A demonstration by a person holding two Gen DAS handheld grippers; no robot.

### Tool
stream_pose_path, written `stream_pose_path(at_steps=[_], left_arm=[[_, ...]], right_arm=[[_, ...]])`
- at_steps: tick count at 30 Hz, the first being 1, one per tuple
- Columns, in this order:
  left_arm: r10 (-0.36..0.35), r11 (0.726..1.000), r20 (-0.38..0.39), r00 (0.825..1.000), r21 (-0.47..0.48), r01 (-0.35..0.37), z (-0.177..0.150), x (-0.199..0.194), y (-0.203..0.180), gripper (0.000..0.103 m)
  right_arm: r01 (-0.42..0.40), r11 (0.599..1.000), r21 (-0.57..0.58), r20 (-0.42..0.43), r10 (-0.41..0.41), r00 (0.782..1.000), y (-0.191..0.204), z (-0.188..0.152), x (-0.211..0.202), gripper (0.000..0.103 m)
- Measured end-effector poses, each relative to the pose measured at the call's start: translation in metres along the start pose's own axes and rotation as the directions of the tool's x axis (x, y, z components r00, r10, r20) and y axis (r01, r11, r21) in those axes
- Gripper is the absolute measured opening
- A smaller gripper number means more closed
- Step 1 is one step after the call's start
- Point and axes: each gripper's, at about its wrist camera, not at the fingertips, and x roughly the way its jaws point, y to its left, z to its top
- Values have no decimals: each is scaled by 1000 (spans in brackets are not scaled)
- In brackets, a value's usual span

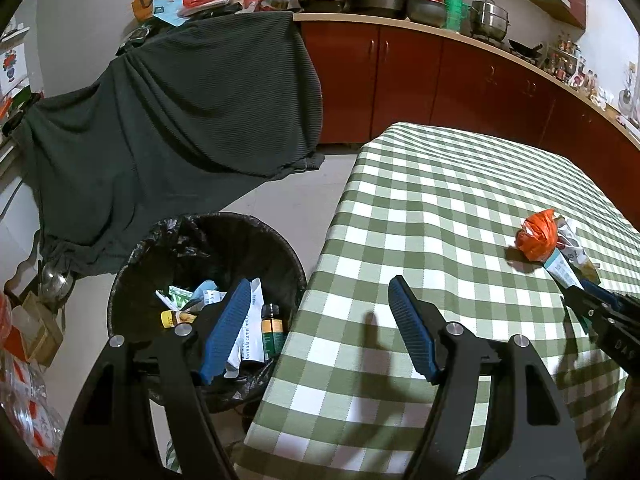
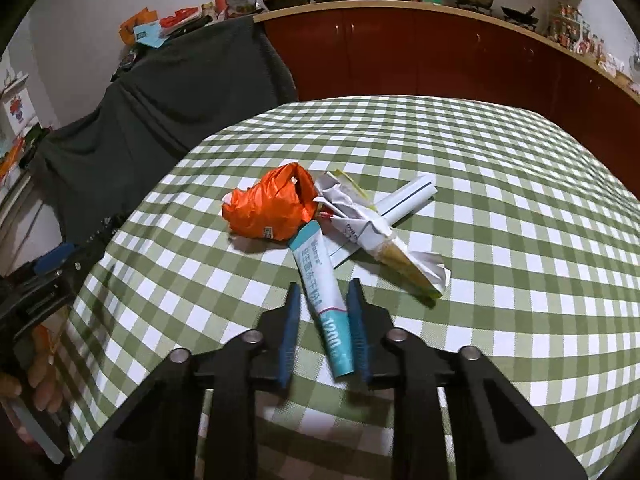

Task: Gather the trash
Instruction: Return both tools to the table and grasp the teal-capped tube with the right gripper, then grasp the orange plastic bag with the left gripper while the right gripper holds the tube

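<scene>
Right tongs [image 2: 322,320] narrowed around teal tube [image 2: 320,296]; tube lies slanted between the two blue pads, touching the right pad, small gap visible at the left pad. Firm clamp not confirmed. Tube's lower end over the desk [image 2: 520,200] near its front edge; upper end reaches toward the remaining pile.

Left tongs [image 1: 316,320] spread wide, holding nothing, hanging over the boundary between desk edge and trash bin [image 1: 132,276]. Bin stands on the floor just beside the desk, lined with a black bag, already containing wrappers and small bottles.

Still on the desk, beyond the tube: orange plastic bag [image 2: 268,208], crumpled white wrapper [image 2: 380,236], rolled white paper [image 2: 412,196] beneath the wrapper, all touching or overlapping.

Risks judged from present layout:
- Off-centre, slanted hold likely to let the smooth tube pivot or slide out during lift, dropping it on the floor short of the bin.
- Tube tip close to orange bag and wrapper; lifting may drag or scatter them.
- Checked cloth loose at the desk edge; low pads may snag it.
- Left tongs near the bin mouth; crossing paths may cause a collision during transfer.
</scene>
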Motion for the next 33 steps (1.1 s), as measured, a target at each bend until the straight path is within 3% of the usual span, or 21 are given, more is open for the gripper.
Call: stream_pose_path(at_steps=[8, 17, 33], left_arm=[[-14, 1000, 7, 1000, 14, 13, 0, -2, -5, 70], [-61, 995, 25, 998, 83, 59, 3, -11, -40, 70], [-173, 958, 24, 985, 237, 163, 15, -1, -132, 78]], right_arm=[[-23, 1000, 7, 30, 23, 999, 5, -5, -16, 16], [-8, 999, 37, 109, 4, 994, -9, -6, -52, 16], [132, 976, 170, 139, -157, 978, -103, -7, -66, 16]])
